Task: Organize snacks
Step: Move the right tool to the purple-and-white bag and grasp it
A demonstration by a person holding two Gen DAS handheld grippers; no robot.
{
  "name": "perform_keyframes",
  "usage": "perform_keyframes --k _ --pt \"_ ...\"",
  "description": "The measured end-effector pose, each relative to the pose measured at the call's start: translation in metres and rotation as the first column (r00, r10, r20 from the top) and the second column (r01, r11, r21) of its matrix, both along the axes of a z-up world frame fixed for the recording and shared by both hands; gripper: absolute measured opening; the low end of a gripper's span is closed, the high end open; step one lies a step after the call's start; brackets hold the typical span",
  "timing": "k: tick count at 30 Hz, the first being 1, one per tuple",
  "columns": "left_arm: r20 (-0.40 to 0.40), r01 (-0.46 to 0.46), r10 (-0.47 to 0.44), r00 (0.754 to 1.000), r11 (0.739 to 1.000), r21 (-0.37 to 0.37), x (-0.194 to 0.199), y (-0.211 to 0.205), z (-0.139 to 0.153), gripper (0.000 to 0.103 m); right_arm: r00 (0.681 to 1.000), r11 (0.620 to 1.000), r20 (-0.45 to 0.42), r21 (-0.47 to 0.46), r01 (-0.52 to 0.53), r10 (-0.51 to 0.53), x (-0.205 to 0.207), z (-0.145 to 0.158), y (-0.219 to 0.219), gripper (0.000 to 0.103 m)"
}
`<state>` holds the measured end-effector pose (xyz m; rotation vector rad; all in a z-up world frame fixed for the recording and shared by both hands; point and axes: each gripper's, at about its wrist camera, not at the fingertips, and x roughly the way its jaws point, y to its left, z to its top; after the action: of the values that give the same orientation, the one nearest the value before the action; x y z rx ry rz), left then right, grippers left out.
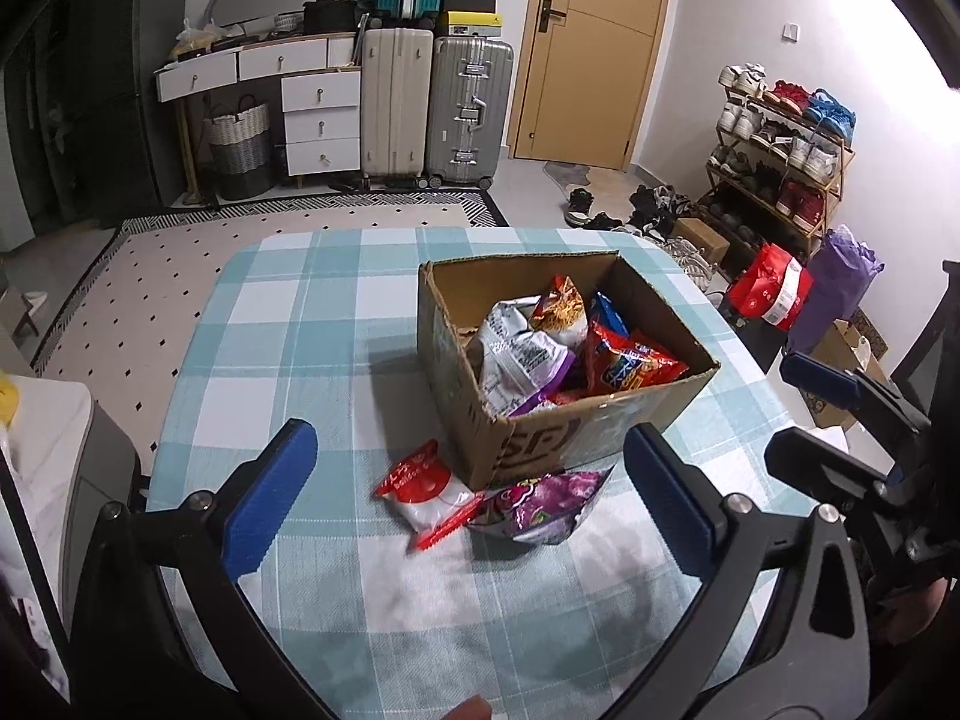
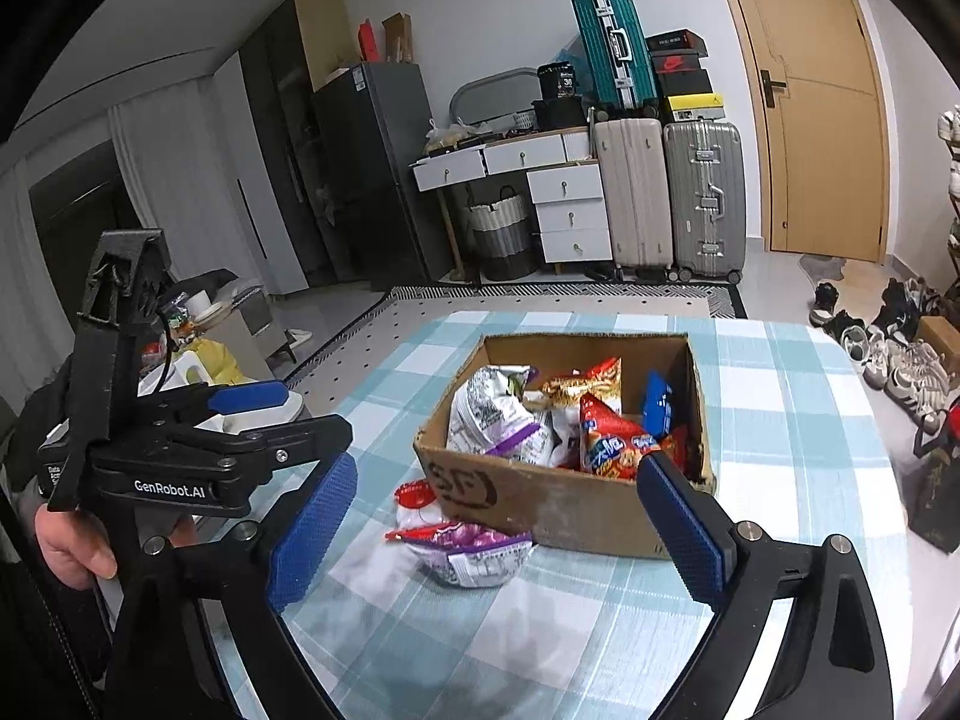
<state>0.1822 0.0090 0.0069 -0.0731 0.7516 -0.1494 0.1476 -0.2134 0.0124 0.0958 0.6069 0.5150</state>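
An open cardboard box point(image 1: 600, 420) point(image 2: 558, 504) stands on the blue-and-white checked table point(image 1: 300, 324). It holds several snack bags: a silver-purple one point(image 1: 516, 354), a red one point(image 1: 630, 366), an orange-red one point(image 1: 561, 306) and a blue pack point(image 1: 606, 312). In front of the box lie a red-and-white bag point(image 1: 426, 486) point(image 2: 417, 498) and a purple bag point(image 1: 540, 504) point(image 2: 468, 546), touching each other. My left gripper point(image 1: 468, 441) is open above these two bags, holding nothing. My right gripper point(image 2: 498, 468) is open too, empty, before the box front.
Each gripper shows in the other's view: the right gripper point(image 1: 840, 414) at the right edge, the left gripper point(image 2: 252, 414) at the left with a hand on it. Beyond the table are suitcases point(image 1: 432, 102), white drawers point(image 1: 318, 114), a door point(image 1: 588, 48) and a shoe rack point(image 1: 780, 144).
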Motion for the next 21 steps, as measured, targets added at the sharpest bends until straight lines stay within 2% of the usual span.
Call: perform_keyframes --k 10,21 --pt "-0.007 -0.042 0.042 0.999 0.999 -0.025 -0.015 0.01 -0.016 0.102 1.0 1.0 -0.022 0.003 0.003 -0.003 -0.01 -0.015 0.001 0.1" --pt "-0.062 -0.084 0.081 0.995 0.995 -0.057 -0.017 0.023 -0.049 0.102 0.996 1.0 -0.093 0.006 -0.012 0.013 -0.011 -0.051 0.008 0.101"
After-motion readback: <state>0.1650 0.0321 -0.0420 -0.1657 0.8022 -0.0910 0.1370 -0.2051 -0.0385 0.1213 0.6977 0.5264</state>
